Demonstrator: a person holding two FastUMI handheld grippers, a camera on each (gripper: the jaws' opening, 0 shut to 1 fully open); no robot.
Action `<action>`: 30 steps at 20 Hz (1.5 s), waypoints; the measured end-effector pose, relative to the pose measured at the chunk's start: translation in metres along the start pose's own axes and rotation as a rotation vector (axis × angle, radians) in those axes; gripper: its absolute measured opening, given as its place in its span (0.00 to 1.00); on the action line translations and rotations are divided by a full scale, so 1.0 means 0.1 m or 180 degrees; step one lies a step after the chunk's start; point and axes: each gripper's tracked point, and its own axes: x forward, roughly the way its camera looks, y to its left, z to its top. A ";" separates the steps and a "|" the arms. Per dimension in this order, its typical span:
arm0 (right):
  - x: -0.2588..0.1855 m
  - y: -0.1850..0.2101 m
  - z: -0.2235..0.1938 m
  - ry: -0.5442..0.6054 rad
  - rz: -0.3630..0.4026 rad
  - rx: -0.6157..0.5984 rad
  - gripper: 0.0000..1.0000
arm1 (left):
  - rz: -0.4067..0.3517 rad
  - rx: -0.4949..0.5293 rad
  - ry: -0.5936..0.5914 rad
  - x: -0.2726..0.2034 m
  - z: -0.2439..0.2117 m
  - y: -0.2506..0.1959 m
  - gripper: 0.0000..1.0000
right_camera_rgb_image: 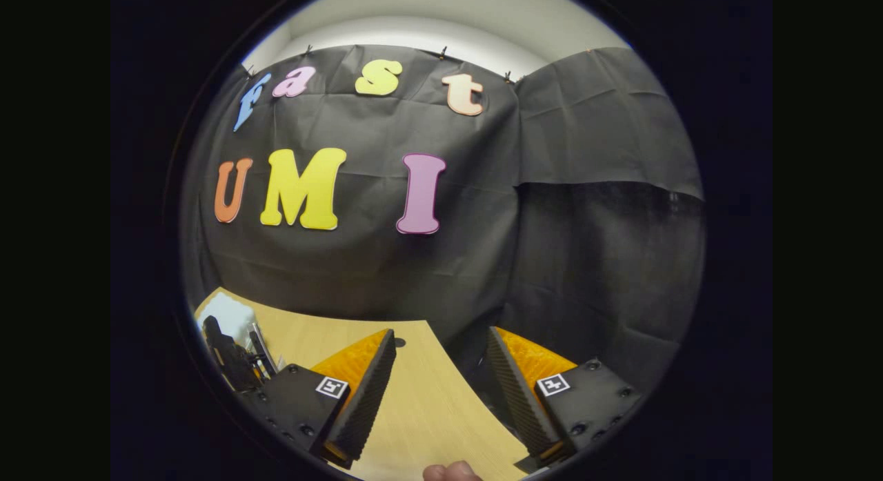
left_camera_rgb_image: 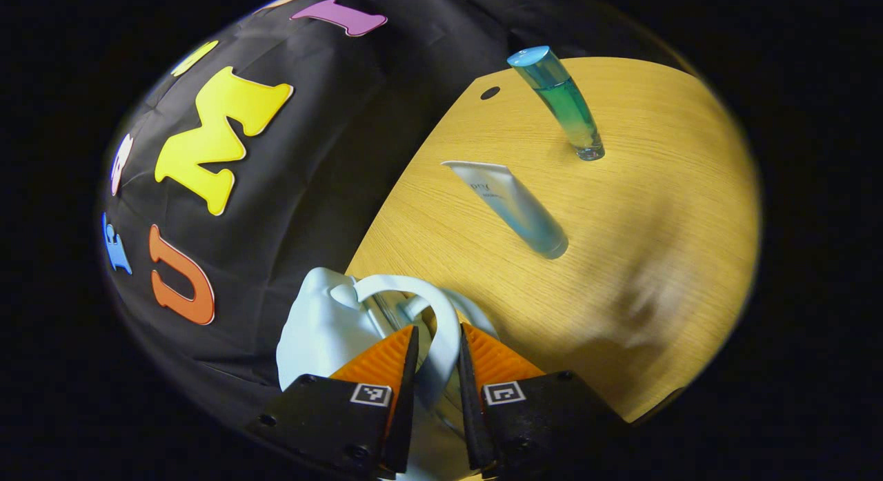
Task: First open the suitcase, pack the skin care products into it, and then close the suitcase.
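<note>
In the left gripper view my left gripper (left_camera_rgb_image: 439, 329) is shut on the white loop handle (left_camera_rgb_image: 452, 315) of the pale blue suitcase (left_camera_rgb_image: 324, 322), which sits at the table's edge. Beyond it on the wooden table (left_camera_rgb_image: 655, 191) stand a white-and-blue tube (left_camera_rgb_image: 514, 205) on its cap and, farther off, a blue-green bottle (left_camera_rgb_image: 562, 105). In the right gripper view my right gripper (right_camera_rgb_image: 440, 332) is open over the table (right_camera_rgb_image: 414, 412) with nothing between its fingers. At that view's left edge the suitcase (right_camera_rgb_image: 227, 315) appears with the left gripper (right_camera_rgb_image: 231, 360) on it.
The black cloth wall stands close behind the table. A small dark hole (left_camera_rgb_image: 490, 92) marks the tabletop near its far corner. A fingertip (right_camera_rgb_image: 452, 472) pokes in at the bottom of the right gripper view.
</note>
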 end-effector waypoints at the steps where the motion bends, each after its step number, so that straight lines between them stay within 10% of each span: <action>1: -0.02 0.02 0.00 0.0001 0.0001 0.0003 0.80 | 0.0005 0.0005 -0.0040 -0.02 0.03 0.02 0.29; 7: -0.08 0.18 0.04 -0.0032 0.0073 0.0000 0.81 | 0.0158 -0.0329 -0.0267 -0.22 0.09 0.39 0.06; 18: -0.16 0.90 0.21 -0.0137 0.0464 -0.0060 0.81 | 0.0490 -0.1806 -0.0897 -1.14 -0.23 1.82 0.03; 25: -0.25 1.50 0.34 -0.0159 0.0792 -0.0230 0.80 | 0.1102 -0.2368 -0.1067 -1.33 -1.55 3.12 0.03; 30: -0.27 1.65 0.37 -0.0138 0.0792 -0.0406 0.81 | 0.1081 -0.2627 -0.1256 -1.05 -2.80 3.50 0.03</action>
